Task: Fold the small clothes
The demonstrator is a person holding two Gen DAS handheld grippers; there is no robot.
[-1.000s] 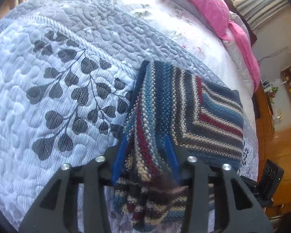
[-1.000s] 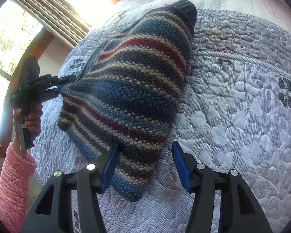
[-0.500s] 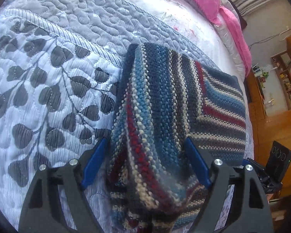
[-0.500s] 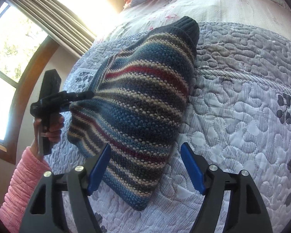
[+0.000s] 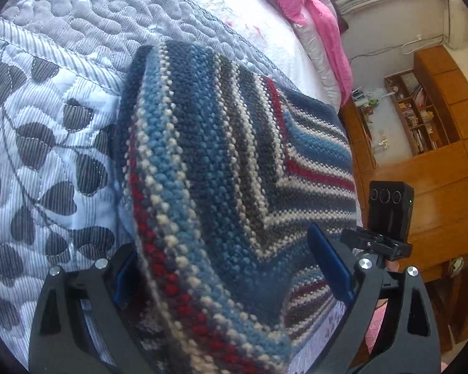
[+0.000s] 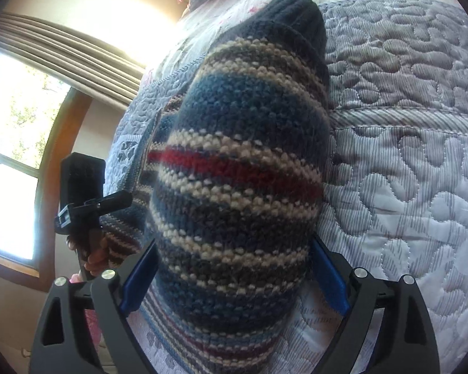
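Observation:
A striped knitted sweater (image 5: 221,162) in blue, grey, cream and red lies folded on the quilted bedspread (image 5: 46,131). My left gripper (image 5: 227,268) is open, and the sweater's near fold bulges up between its blue pads (image 5: 327,265). My right gripper (image 6: 234,277) is open too, with the sweater (image 6: 240,187) filling the gap between its fingers. The dark ribbed cuff or hem (image 6: 293,15) points away toward the pillows. Each view shows the other gripper beside the sweater: the right gripper (image 5: 387,218) and the left gripper (image 6: 87,199), held by a hand.
Pink bedding (image 5: 296,0) lies at the head of the bed. A wooden cabinet with shelves (image 5: 421,118) stands past the bed's edge on the right. A window (image 6: 15,155) and curtain (image 6: 71,50) are on the left. The grey leaf-patterned quilt (image 6: 405,187) spreads around the sweater.
My left gripper let go of the sweater's fold and opened wide. Both grippers have moved closer, so the sweater now fills the space between their fingers.

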